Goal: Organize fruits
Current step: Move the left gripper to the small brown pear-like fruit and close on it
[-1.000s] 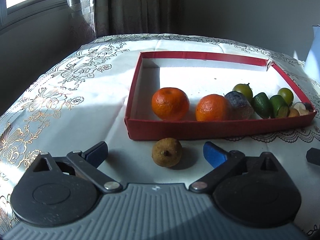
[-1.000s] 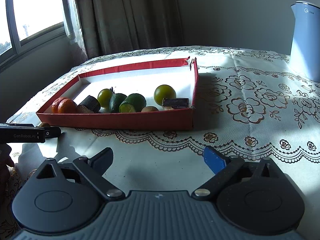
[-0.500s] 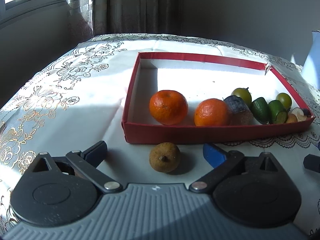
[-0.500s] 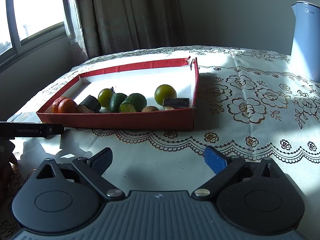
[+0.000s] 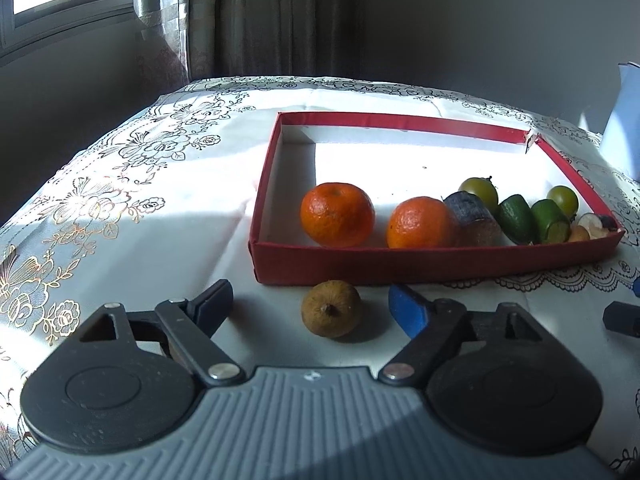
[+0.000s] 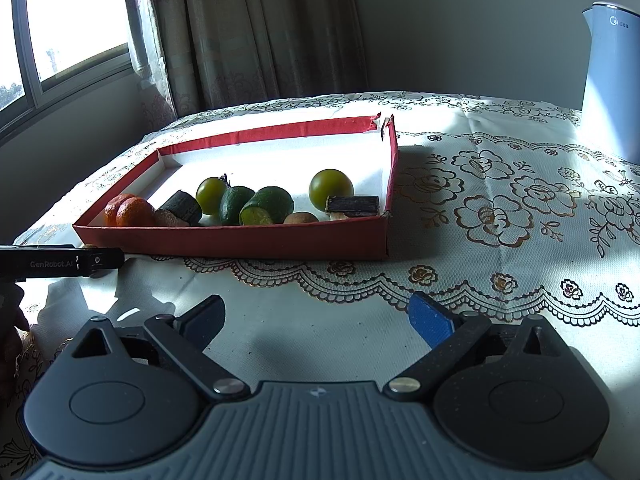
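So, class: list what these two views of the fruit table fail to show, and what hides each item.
- Brown fruit, right wrist view: nearly hidden behind the left tongs; those are closing, not yet touching it.
- Right tongs, left wrist view: only tips show, cut by the edge.
- Kettle: cropped in both views.
- Small pieces in the red box's corner: too small to identify.

You can read two texts. "GenRobot.AI" runs in pale letters along the black left gripper [image 6: 60, 263], just left of the red box [image 6: 240, 240]. The letters "dea" stand on the pale kettle [image 6: 610, 80], well right of that box.
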`<state>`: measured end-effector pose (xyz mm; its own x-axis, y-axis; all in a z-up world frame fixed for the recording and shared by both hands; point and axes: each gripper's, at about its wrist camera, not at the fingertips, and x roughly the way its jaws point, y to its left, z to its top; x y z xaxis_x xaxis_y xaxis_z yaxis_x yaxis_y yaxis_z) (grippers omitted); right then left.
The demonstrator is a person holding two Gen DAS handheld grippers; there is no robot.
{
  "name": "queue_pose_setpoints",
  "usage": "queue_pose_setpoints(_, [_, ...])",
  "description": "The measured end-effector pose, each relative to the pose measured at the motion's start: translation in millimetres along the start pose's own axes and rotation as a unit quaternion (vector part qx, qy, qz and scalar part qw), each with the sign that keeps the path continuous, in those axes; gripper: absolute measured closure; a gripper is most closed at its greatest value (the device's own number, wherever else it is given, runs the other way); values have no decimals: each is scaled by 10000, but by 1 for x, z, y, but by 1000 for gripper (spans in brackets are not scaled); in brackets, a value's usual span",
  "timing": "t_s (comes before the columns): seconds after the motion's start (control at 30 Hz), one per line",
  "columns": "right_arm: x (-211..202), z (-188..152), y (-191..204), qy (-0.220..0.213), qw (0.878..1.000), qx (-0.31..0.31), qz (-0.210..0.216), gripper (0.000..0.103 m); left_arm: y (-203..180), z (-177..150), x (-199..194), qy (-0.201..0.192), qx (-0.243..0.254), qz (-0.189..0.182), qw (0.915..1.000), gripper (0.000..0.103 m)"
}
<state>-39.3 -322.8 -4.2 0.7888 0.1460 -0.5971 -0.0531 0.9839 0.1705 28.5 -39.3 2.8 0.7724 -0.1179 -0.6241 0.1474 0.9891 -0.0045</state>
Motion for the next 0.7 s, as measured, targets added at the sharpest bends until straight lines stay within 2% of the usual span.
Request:
queue_pose_setpoints(0.17, [0,0,0,1,10000,-1,0,4,2,-4,-5,-116,-7,-64,9999,40])
queue_pose_setpoints(0.47, [0,0,0,0,10000,2,3,4,-1,-8,-12,-201,111,-156,9996,64])
queue_pose_setpoints(0.7, [0,0,0,0,10000,3,2,3,-4,-12,-18,-191,140,-266,9994,75])
